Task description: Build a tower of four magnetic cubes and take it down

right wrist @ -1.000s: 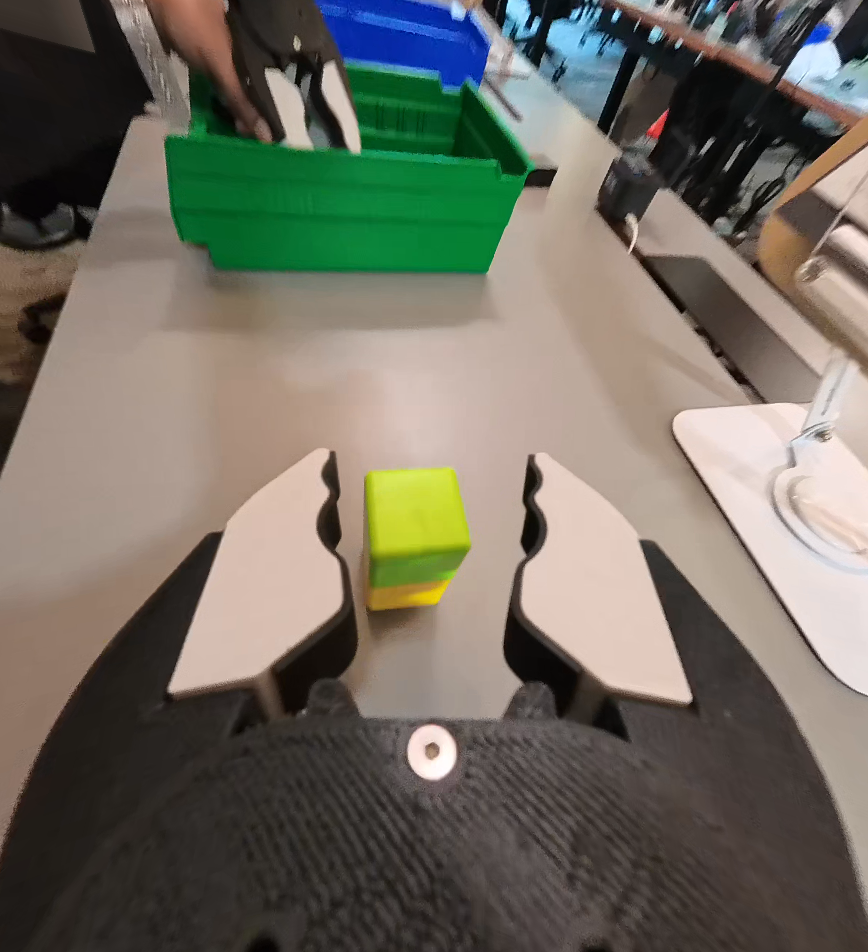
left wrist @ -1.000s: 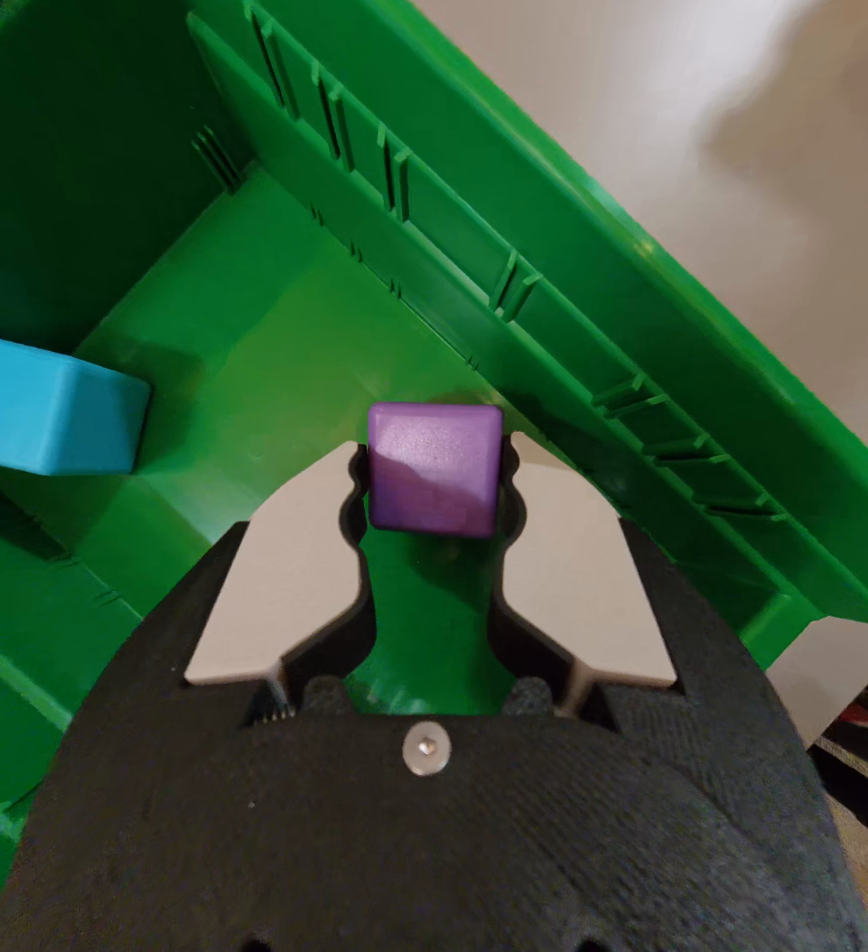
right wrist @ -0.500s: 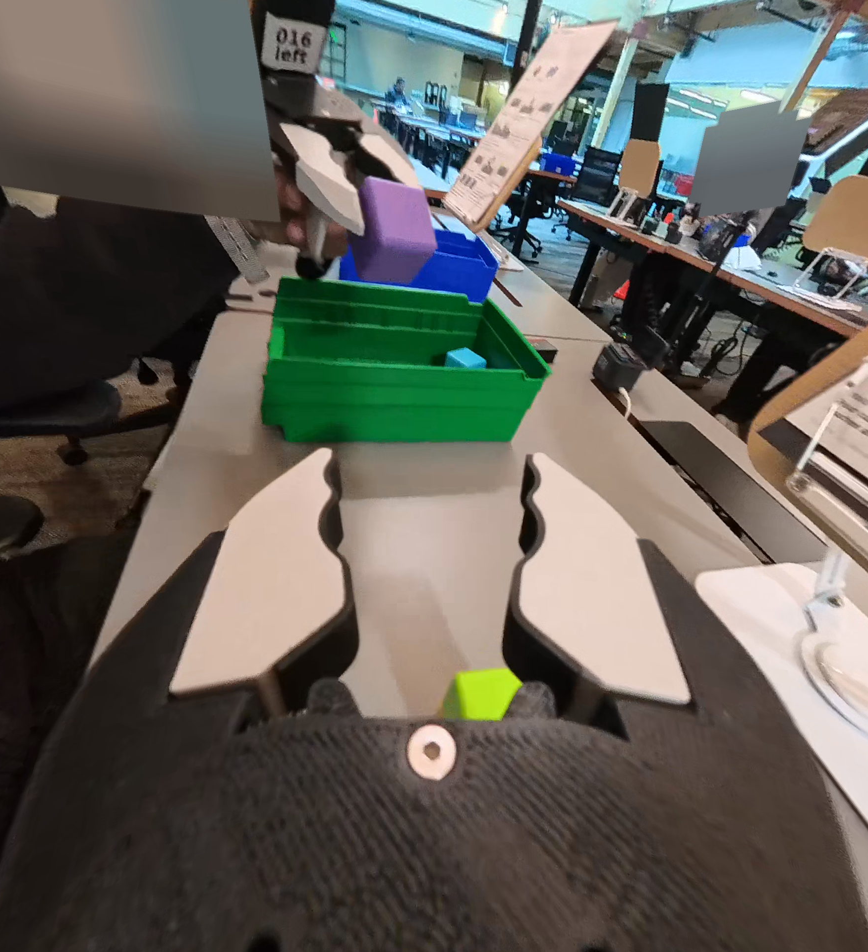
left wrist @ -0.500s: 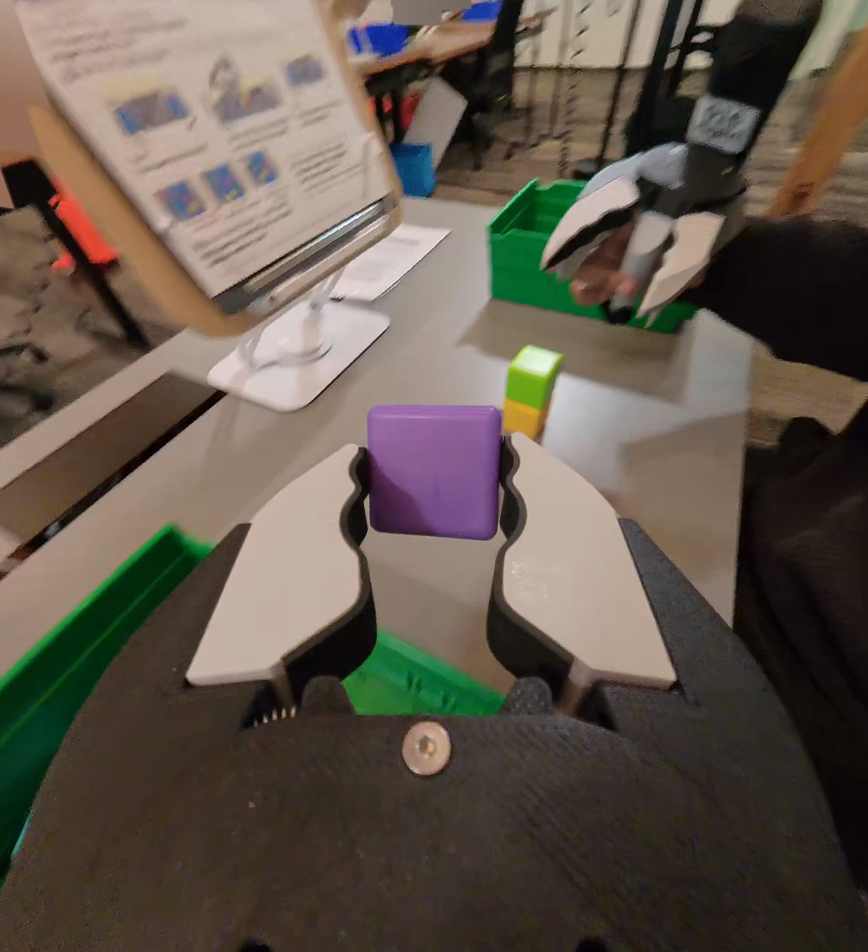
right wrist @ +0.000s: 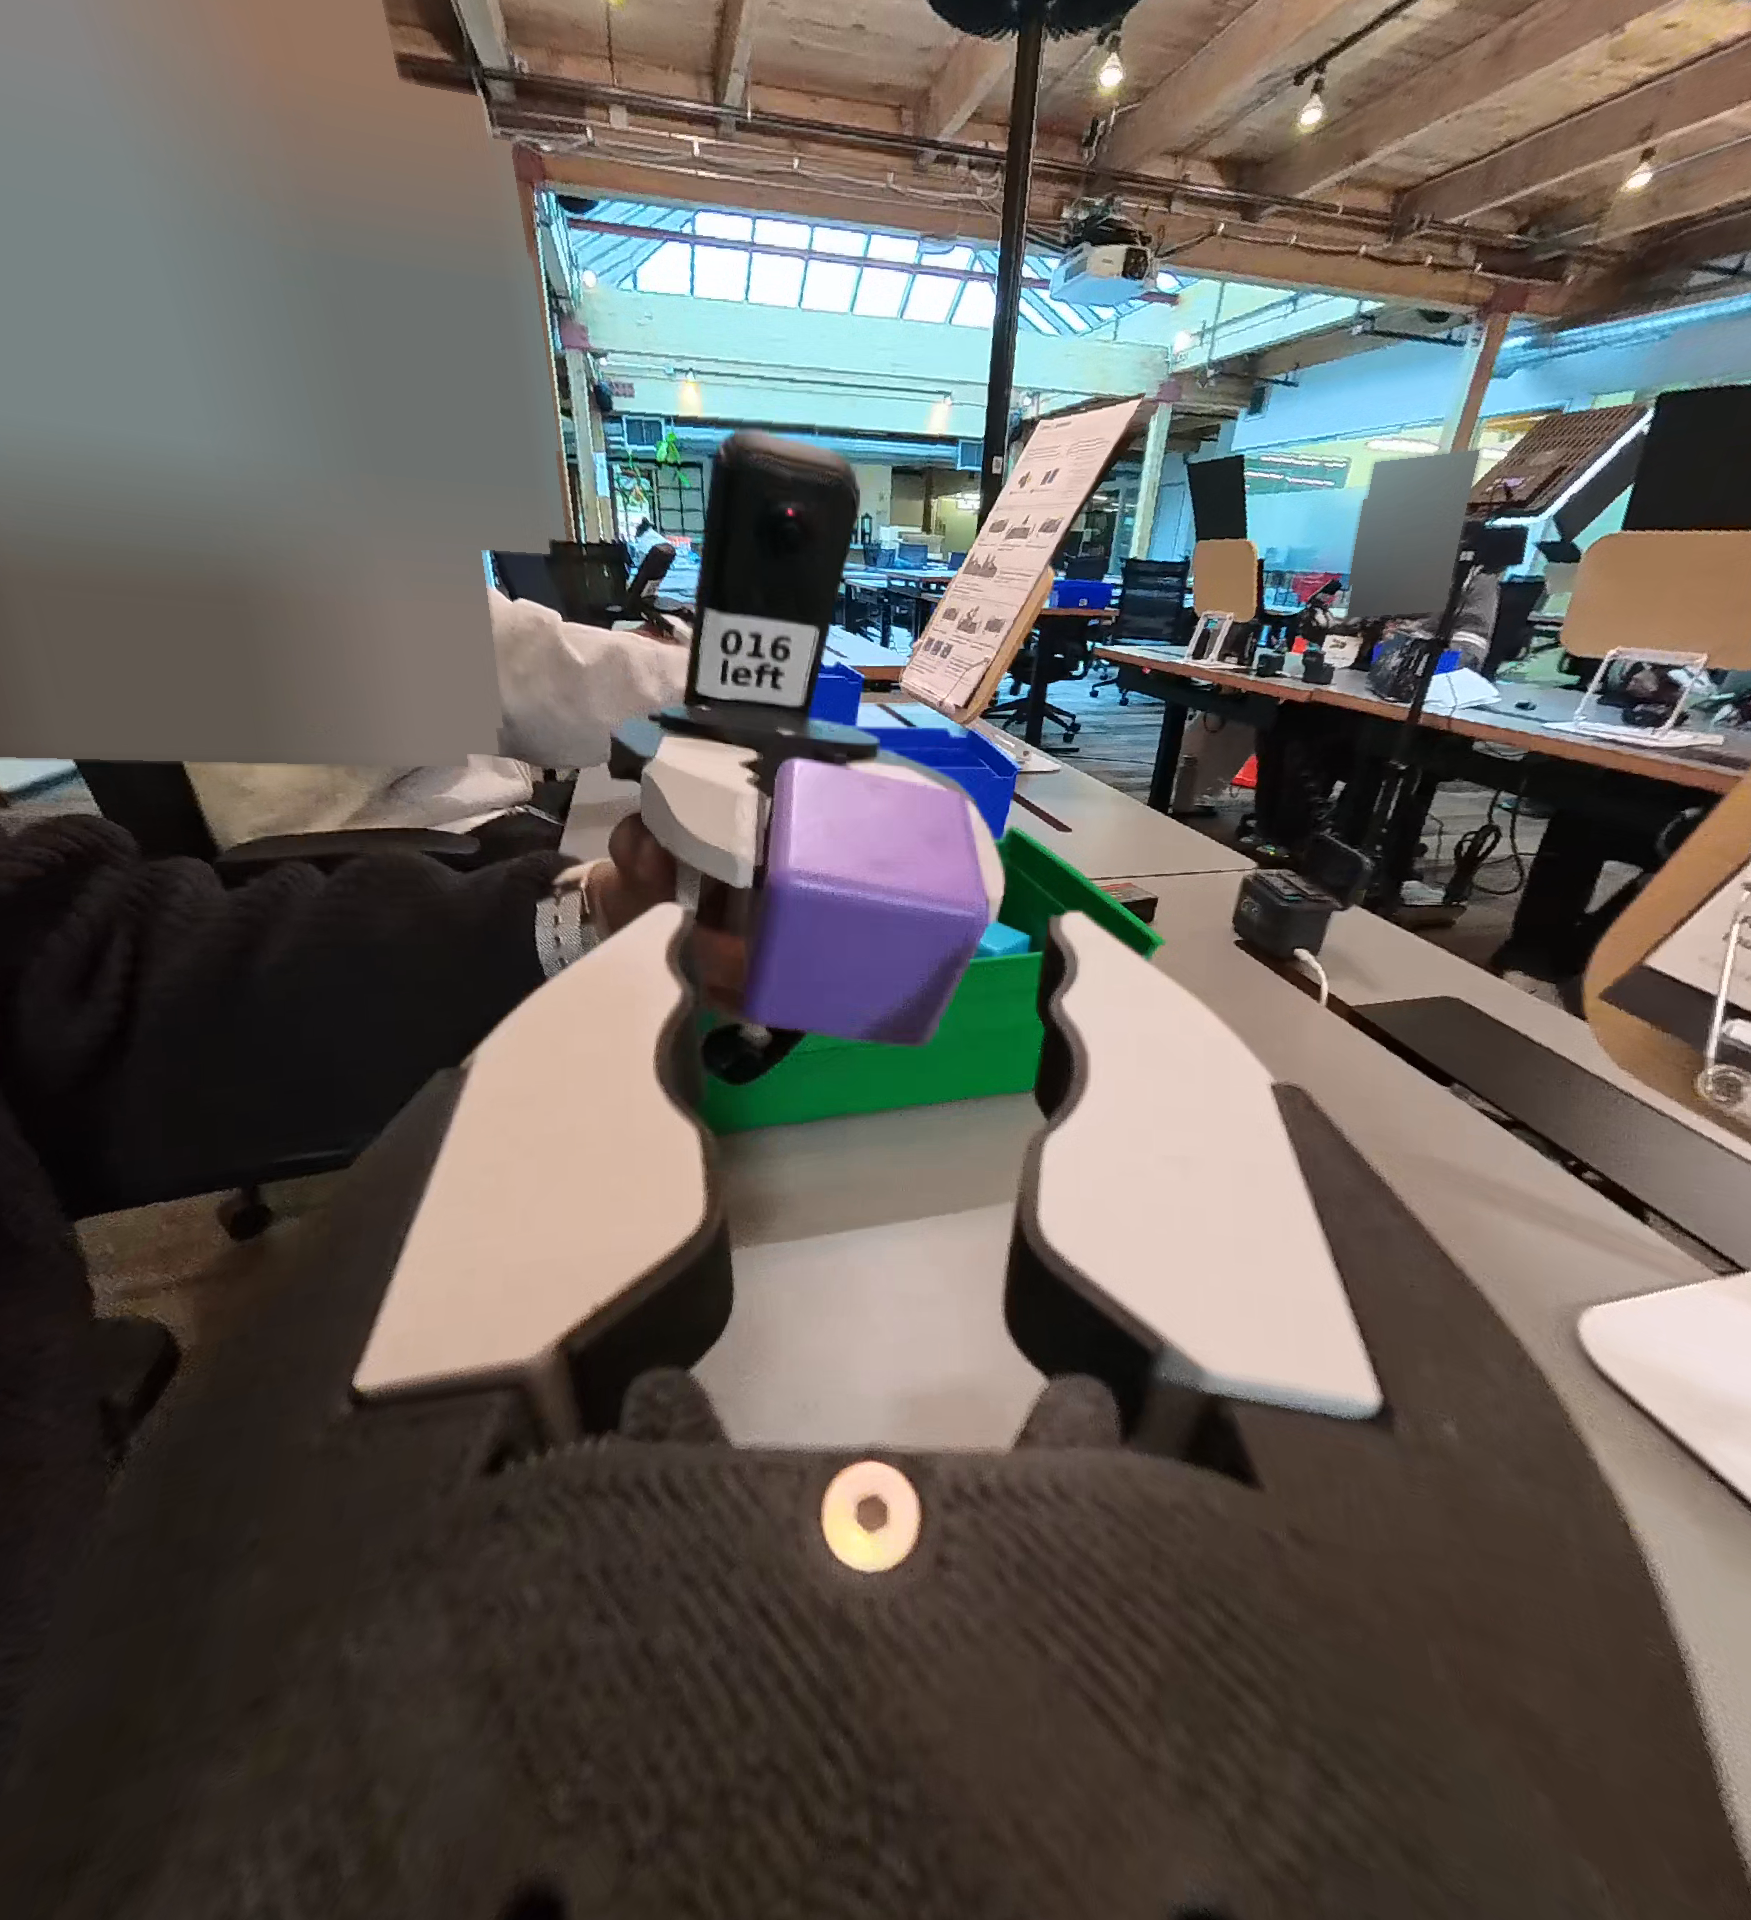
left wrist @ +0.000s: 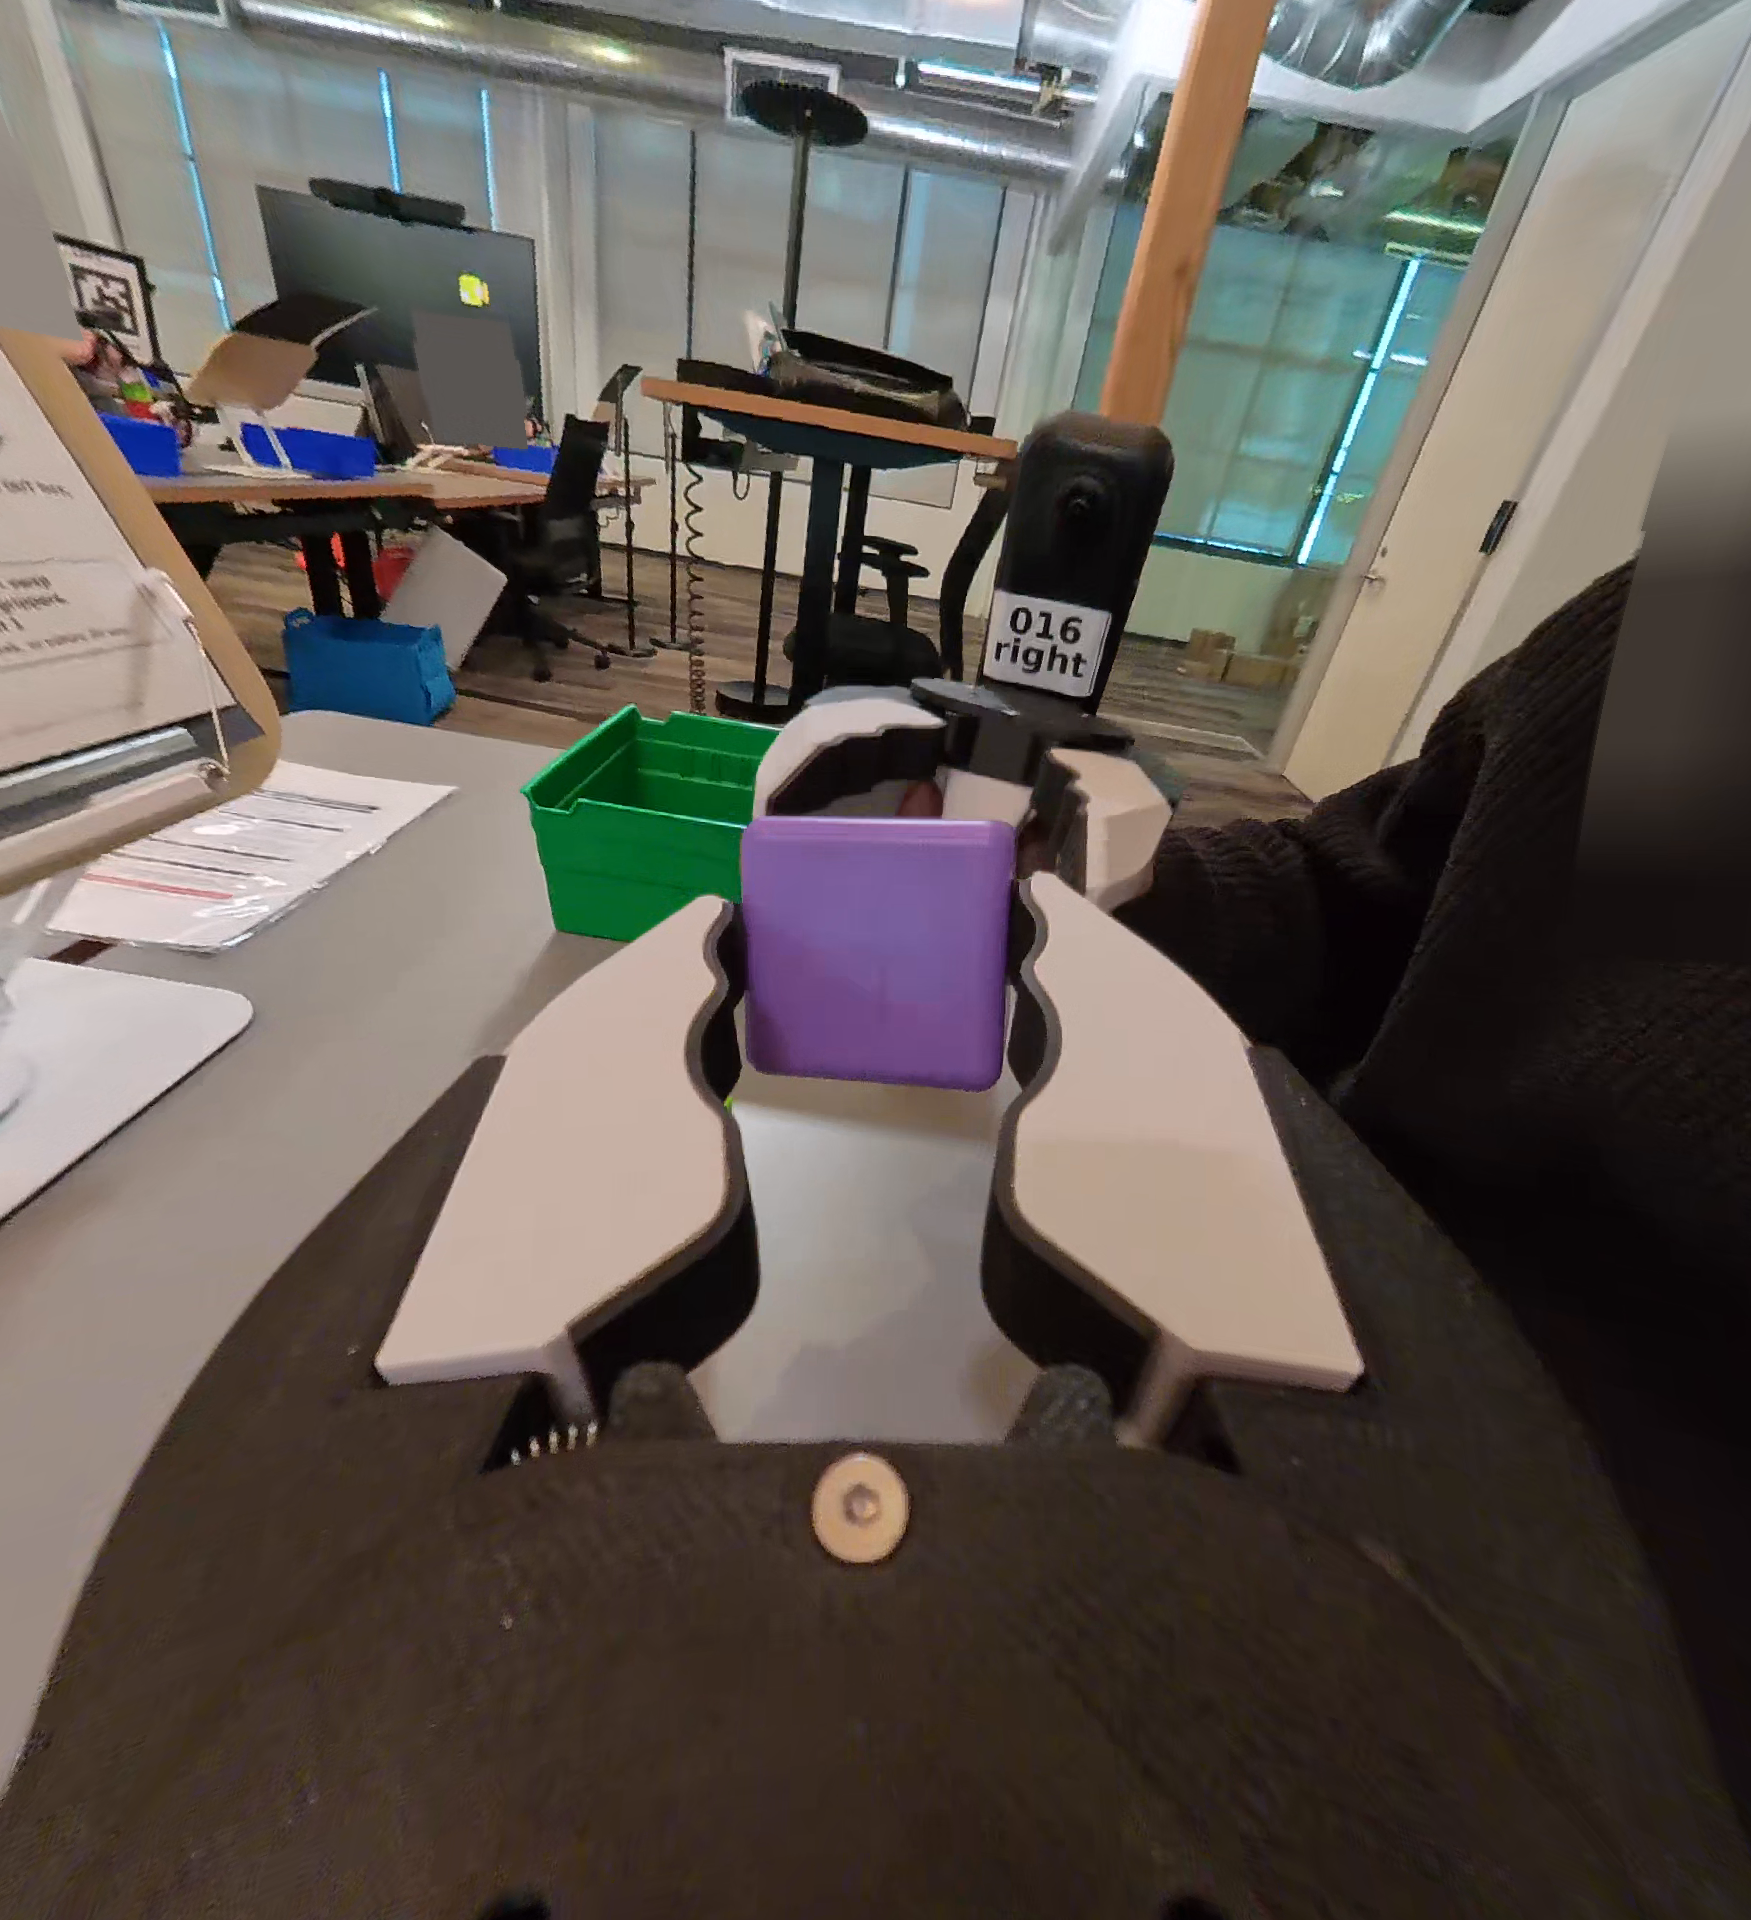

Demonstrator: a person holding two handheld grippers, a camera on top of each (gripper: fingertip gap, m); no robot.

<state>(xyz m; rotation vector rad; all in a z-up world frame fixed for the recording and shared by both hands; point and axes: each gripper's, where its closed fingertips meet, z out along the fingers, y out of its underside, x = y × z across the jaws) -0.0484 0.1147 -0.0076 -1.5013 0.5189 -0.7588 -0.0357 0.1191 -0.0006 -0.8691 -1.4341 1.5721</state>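
Left tool point(left wrist: 876, 977) clamps a purple cube point(left wrist: 876, 951) above the table; right tool point(right wrist: 866, 997) gapes, seemingly empty

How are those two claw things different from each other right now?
The left gripper is shut on a purple plastic cube; the right gripper holds nothing. The left gripper's jaws press the cube's sides; the right gripper's jaws stand apart. Both have pale fingers on black bodies and face each other above the grey table.

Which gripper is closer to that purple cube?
Left. The left gripper clamps the purple cube between its fingers; the right gripper is open, facing the cube without touching it.
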